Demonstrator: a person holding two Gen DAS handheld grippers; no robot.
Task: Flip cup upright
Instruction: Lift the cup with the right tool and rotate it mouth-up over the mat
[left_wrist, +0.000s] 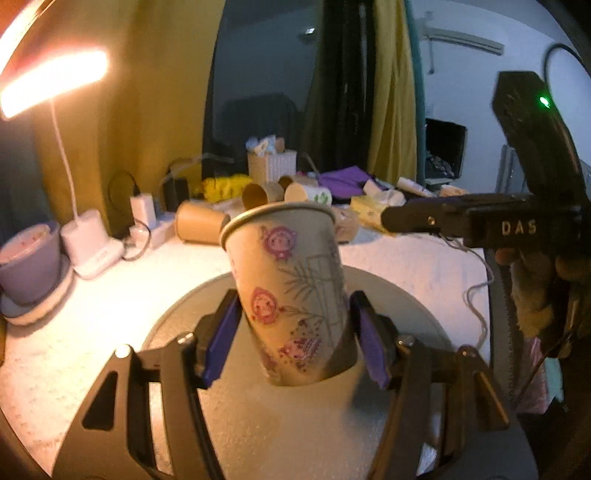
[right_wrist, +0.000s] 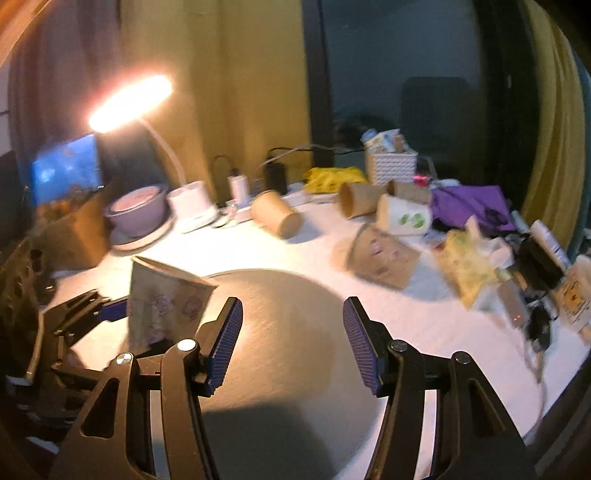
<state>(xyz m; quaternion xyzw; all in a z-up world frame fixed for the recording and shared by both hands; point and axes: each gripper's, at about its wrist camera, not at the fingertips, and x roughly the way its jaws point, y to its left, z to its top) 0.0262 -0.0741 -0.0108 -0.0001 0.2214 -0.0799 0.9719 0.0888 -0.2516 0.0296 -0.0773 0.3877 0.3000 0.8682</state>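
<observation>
A paper cup (left_wrist: 291, 291) with pink cartoon prints and a bamboo drawing stands mouth up, slightly tilted, on a round grey mat (left_wrist: 391, 295). My left gripper (left_wrist: 295, 339) has its purple pads on both sides of the cup's lower half and is shut on it. In the right wrist view the same cup (right_wrist: 166, 302) shows at the left, held by the left gripper's fingers (right_wrist: 110, 310). My right gripper (right_wrist: 293, 339) is open and empty above the grey mat (right_wrist: 280, 295), to the right of the cup.
Several paper cups lie on their sides at the back of the white table (right_wrist: 280, 218) (right_wrist: 402, 218) (right_wrist: 384, 258). A lit desk lamp (right_wrist: 129, 99), a purple bowl (right_wrist: 136, 210), chargers, a white basket (right_wrist: 391, 166), purple cloth and tissue packs crowd the back and right.
</observation>
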